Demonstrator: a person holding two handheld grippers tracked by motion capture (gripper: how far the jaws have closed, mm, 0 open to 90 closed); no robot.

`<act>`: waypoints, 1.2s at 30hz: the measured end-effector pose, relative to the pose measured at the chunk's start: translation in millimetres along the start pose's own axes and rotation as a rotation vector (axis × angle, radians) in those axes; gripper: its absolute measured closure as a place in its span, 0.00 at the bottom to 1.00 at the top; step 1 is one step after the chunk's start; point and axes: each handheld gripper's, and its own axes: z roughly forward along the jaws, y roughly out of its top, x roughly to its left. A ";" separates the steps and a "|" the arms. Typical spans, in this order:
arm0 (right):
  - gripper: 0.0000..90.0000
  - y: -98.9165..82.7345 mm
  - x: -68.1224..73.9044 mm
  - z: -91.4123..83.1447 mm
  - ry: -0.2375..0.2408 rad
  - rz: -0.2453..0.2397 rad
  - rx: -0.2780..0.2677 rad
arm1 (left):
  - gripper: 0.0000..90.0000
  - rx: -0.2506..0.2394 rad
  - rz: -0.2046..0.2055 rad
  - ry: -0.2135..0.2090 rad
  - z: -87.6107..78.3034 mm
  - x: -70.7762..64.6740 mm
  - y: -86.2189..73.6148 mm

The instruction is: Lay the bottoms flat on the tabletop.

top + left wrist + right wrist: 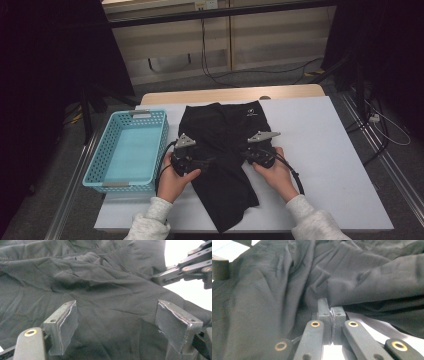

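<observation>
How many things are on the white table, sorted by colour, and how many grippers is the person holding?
Black clothes: 1, the black garment
Blue baskets: 1, the blue basket
Grippers: 2, the left gripper and the right gripper
Total: 4

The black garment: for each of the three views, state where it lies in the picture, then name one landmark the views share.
High view: black garment at table centre, between both grippers, right of the blue basket.
Left gripper view: covers most of the frame, beyond the open jaws.
Right gripper view: spreads across the frame; the jaws stand together at its edge.
Shared landmark: the white table surface.
</observation>
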 end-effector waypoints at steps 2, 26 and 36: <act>0.99 1.6 -2.2 -10.2 -0.002 0.003 -0.018 | 0.21 -0.002 0.003 -0.002 0.8 -0.6 0.4; 0.91 27.0 -11.7 27.4 -0.069 -0.050 0.067 | 0.21 0.007 -0.014 0.001 0.0 6.6 -4.3; 0.41 25.9 -16.1 -18.9 -0.079 -0.011 -0.030 | 0.21 -0.003 -0.015 0.015 -8.2 7.2 -6.5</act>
